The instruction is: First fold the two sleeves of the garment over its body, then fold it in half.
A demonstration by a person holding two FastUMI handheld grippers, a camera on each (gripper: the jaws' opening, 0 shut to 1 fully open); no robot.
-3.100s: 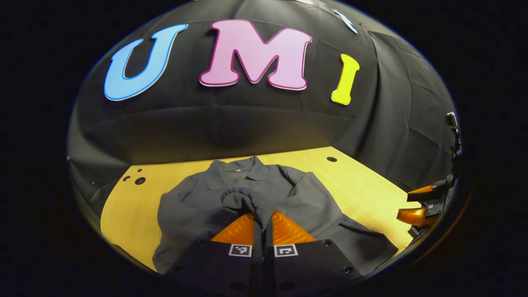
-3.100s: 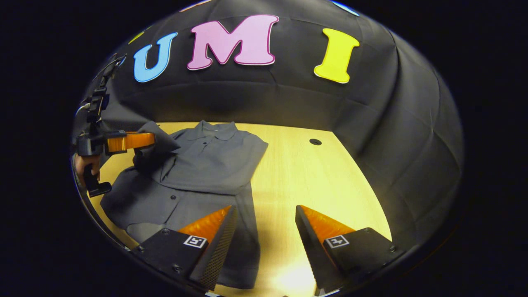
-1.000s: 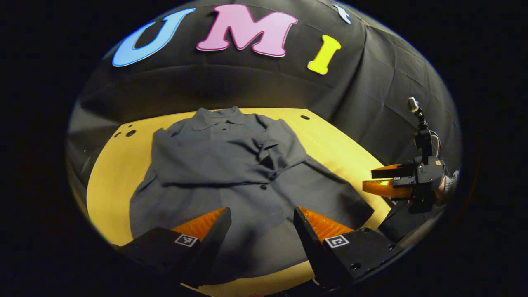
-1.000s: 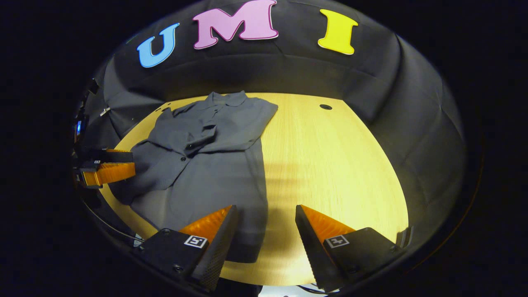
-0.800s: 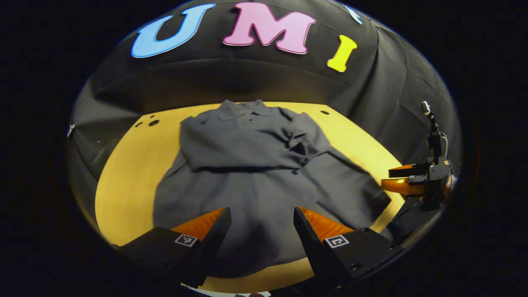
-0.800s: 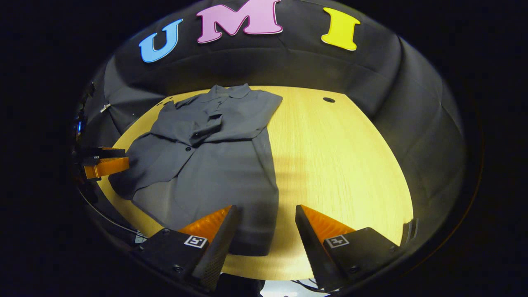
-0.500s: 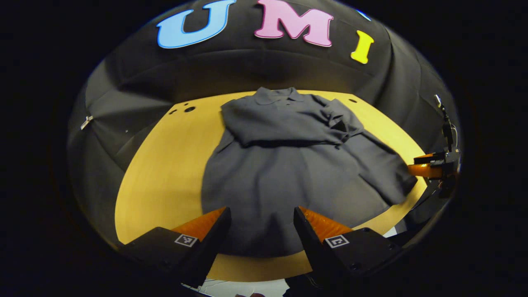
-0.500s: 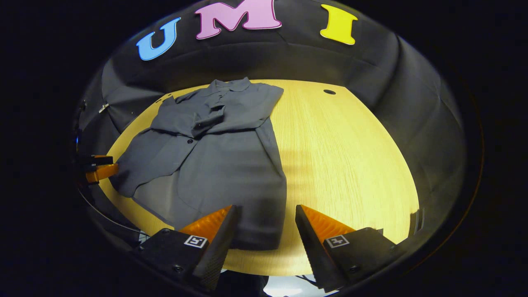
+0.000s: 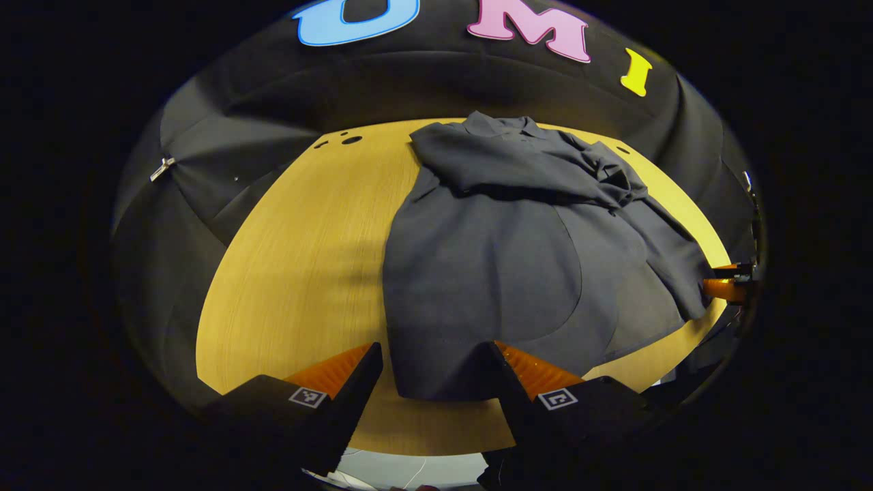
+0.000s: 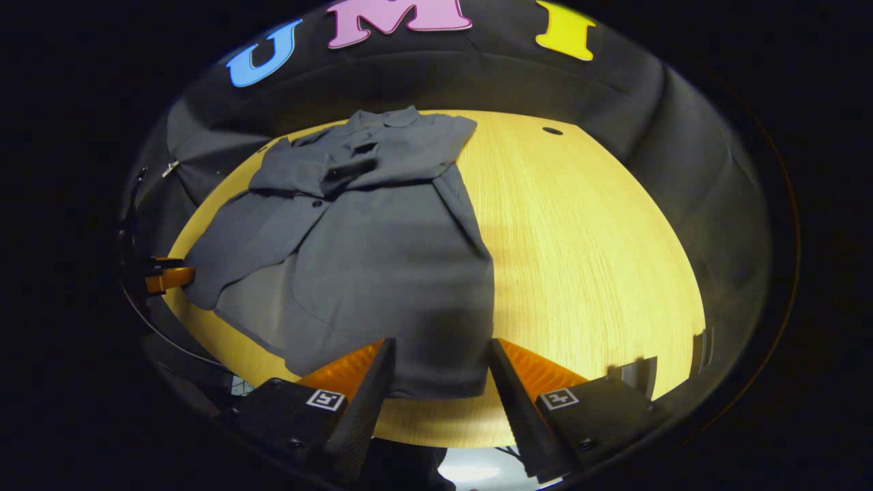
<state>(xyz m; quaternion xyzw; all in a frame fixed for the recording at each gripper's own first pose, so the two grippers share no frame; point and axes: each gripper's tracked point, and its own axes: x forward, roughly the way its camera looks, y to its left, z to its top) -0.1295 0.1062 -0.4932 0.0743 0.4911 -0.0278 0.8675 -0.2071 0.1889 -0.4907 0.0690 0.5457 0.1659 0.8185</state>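
Note:
A dark grey button shirt (image 9: 505, 259) lies flat on the yellow wooden table (image 9: 300, 259), collar at the far side. Both sleeves (image 9: 539, 167) are folded across its chest. My left gripper (image 9: 431, 349) is open at the near hem, its fingers on either side of the hem's left corner. In the right gripper view the same shirt (image 10: 382, 252) shows its crossed sleeves (image 10: 351, 167). There my right gripper (image 10: 440, 342) is open over the hem's right corner. Each gripper appears small at the other view's edge: the right gripper (image 9: 726, 288) and the left gripper (image 10: 167, 276).
The table's front edge (image 9: 423, 443) runs just under my fingers, with floor below it. Round holes (image 9: 352, 140) mark the table's far left, and another hole (image 10: 552, 131) its far right. Bare wood (image 10: 586, 239) lies right of the shirt. Black cloth walls close in the back and sides.
The left gripper laid the left sleeve over the chest and opened. Both grippers have since drawn back and down to the shirt's near hem, which now lies between their fingers.

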